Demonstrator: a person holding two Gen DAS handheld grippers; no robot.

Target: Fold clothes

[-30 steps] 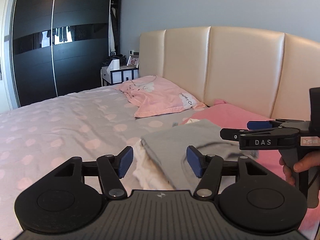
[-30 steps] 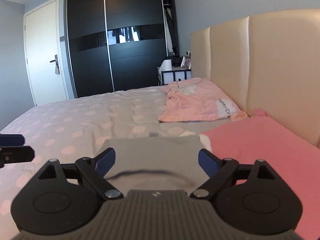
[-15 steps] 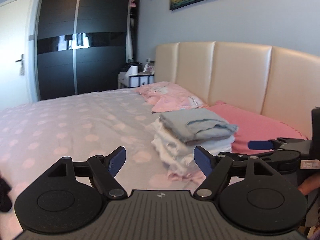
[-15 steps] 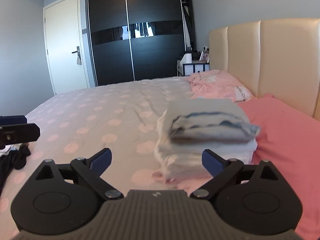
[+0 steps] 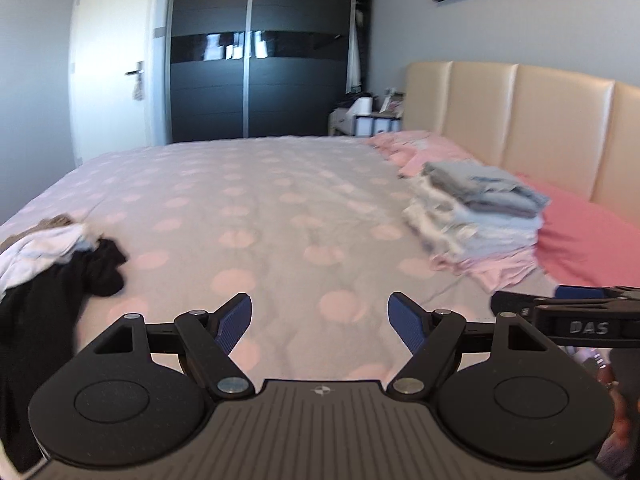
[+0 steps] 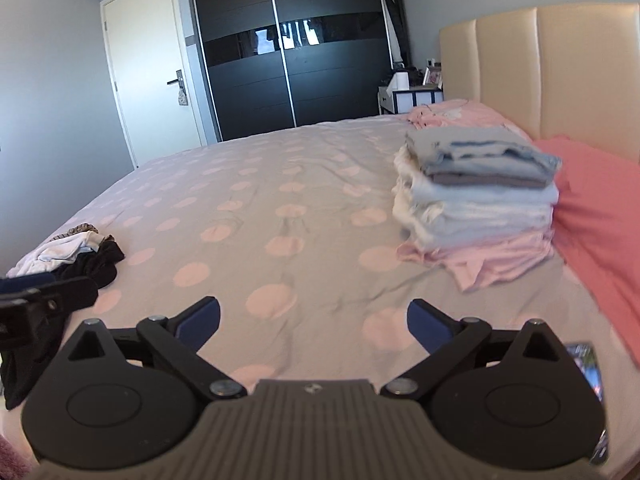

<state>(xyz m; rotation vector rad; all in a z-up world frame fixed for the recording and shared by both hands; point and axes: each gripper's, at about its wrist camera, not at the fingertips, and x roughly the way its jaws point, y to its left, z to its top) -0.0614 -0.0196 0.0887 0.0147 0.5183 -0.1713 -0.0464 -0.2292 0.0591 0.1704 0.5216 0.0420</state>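
Both tools are hanging over the polka-dot bed [image 6: 280,200], nothing between the pads. Left tool [image 5: 320,316] is released; its jaws have just been opening. Right tool [image 6: 314,322] is spread wide. Folded stack [image 6: 480,200] is sitting at 2 o'clock beside the red pillow [image 6: 592,200]. Unfolded pile [image 5: 52,256] is lying at 9 o'clock.

Grey bedspread [image 6: 280,184] with pink dots; coral-pink pillow [image 6: 600,200]; black wardrobe [image 6: 288,48].
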